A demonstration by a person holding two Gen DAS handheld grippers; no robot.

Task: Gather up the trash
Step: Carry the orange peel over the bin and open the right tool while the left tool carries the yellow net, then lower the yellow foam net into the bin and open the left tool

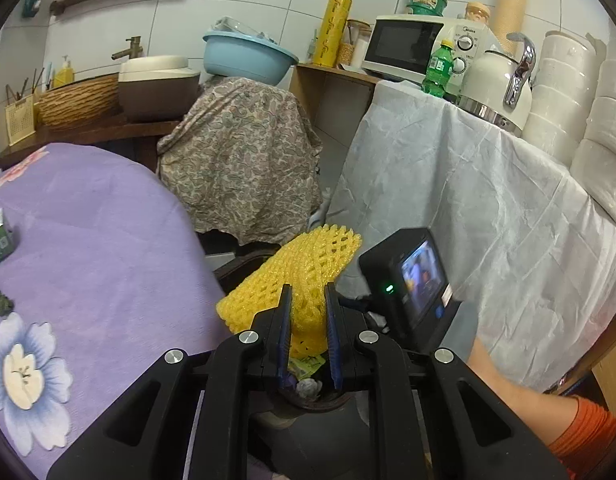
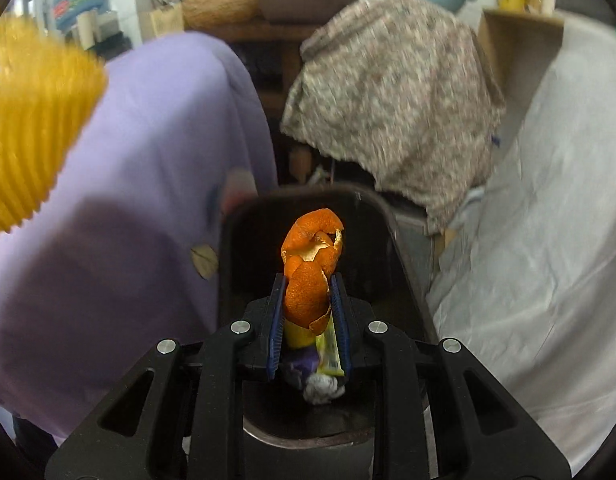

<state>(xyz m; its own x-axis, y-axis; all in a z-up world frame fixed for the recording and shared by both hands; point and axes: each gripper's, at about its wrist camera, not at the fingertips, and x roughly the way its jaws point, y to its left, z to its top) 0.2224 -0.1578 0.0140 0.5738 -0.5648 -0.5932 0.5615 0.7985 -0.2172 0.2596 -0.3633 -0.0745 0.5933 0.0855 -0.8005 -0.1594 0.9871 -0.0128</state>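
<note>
My left gripper (image 1: 307, 292) is shut on a yellow foam fruit net (image 1: 304, 272), which sticks out past the fingertips above a dark trash bin (image 1: 308, 402). Wrappers and a crumpled tissue (image 1: 308, 388) lie in the bin below. My right gripper (image 2: 308, 282) is shut on a curled orange peel (image 2: 312, 268), held over the open black bin (image 2: 372, 248). Beneath it in the bin lie a yellow-green wrapper (image 2: 328, 354) and a crumpled tissue (image 2: 323, 390). The foam net (image 2: 32, 128) shows blurred at the upper left of the right wrist view.
A purple flowered tablecloth (image 1: 92, 248) covers the table on the left, with a green carton (image 1: 0, 236) and a dark scrap (image 1: 0, 302) on it. A white sheet (image 1: 488, 216) drapes the counter on the right. The other gripper's camera (image 1: 412, 280) and a person's orange sleeve (image 1: 588, 432) are near.
</note>
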